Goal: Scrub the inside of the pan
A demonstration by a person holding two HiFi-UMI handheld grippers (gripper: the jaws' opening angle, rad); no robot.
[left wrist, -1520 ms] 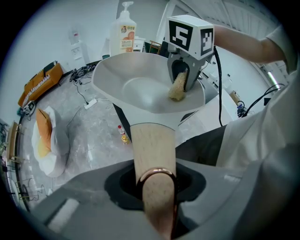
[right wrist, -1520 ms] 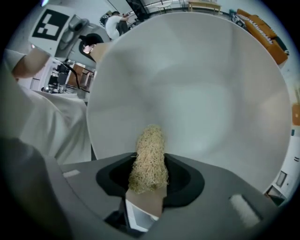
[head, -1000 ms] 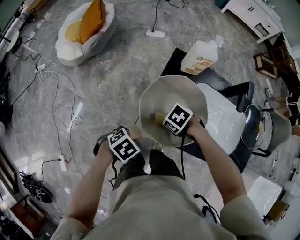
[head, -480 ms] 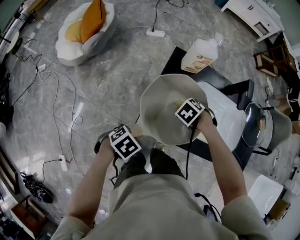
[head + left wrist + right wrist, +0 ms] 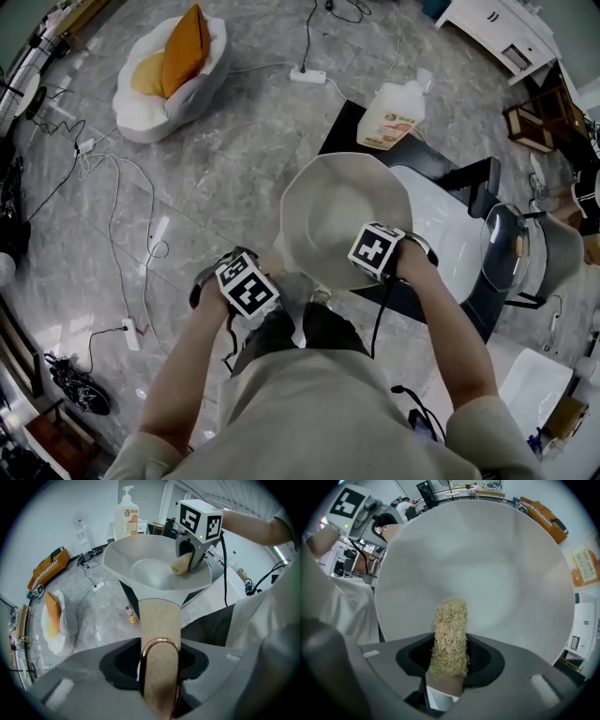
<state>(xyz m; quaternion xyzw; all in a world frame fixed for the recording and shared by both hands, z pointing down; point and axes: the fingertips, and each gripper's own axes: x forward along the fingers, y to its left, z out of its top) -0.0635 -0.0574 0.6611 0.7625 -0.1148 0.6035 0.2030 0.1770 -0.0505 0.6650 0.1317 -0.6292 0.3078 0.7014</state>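
A pale grey pan (image 5: 339,217) is held tilted above the floor by its wooden handle (image 5: 158,629). My left gripper (image 5: 274,277) grips that handle; its jaws have just been opening a little, with the handle still filling the gap between them. My right gripper (image 5: 367,264) reaches down over the pan's near right rim and is shut on a straw-coloured loofah scrubber (image 5: 450,634). The scrubber's tip lies against the pan's inner wall (image 5: 487,564). In the left gripper view the scrubber (image 5: 181,564) shows under the right gripper (image 5: 189,558) inside the bowl (image 5: 145,569).
A detergent bottle (image 5: 394,112) lies at the far corner of a black table (image 5: 448,171) with a white basin (image 5: 448,230). A pot with a glass lid (image 5: 514,249) stands at the right. A white cushion seat (image 5: 169,67), cables and a power strip (image 5: 307,75) lie on the marble floor.
My right gripper slid the scrubber from the pan's middle to the right and then back toward the near right rim. The left gripper stayed at the handle.
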